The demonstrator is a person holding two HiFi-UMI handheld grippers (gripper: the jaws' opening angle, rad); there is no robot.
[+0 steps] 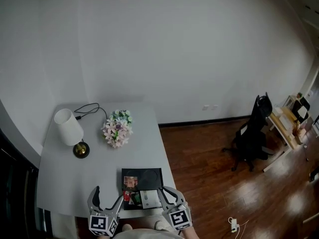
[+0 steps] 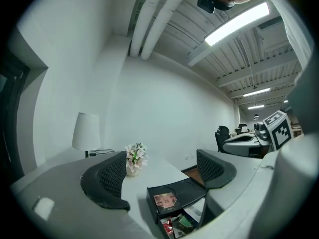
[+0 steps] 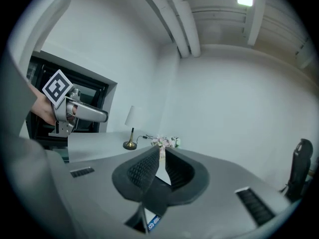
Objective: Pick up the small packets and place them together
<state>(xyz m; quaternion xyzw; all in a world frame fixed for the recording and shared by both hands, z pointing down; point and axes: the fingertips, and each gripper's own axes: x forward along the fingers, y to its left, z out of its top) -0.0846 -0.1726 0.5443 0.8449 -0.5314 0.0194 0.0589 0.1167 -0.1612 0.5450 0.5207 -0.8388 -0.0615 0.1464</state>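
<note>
1. Your right gripper (image 3: 160, 152) is clenched on a thin white packet (image 3: 152, 222) w/ blue print, held edge-on btwn the pads, up off the table (image 1: 75, 178)
2. Your left gripper (image 2: 160, 163) is released: jaws wide apart, nothing btwn them. It hovers level w/ the black tray (image 1: 149, 174) just ahead & below
3. The tray sits at the near table edge, right in front of you. A pink packet (image 1: 130, 181) lies in its back section. A red packet (image 1: 126, 195) & a green packet (image 1: 135, 198) lie together front-left. The white flat item (image 1: 149, 199) front-right is prob another packet, can't tell for sure
4. Progress, as I judge it: approx midway. Some packets are grouped, the pink one lies apart, and yours is not yet placed
5. Left to do, imo: set the held one beside red/green, then bring the pink one over
6. Around: lamp (image 1: 70, 128), its cable (image 1: 87, 107) & flower bunch (image 1: 117, 128) stand well back on the table. An office chair (image 1: 251, 133) is on the floor to the right
7. In the way: only the tray walls & your own left jaws near the drop spot
</note>
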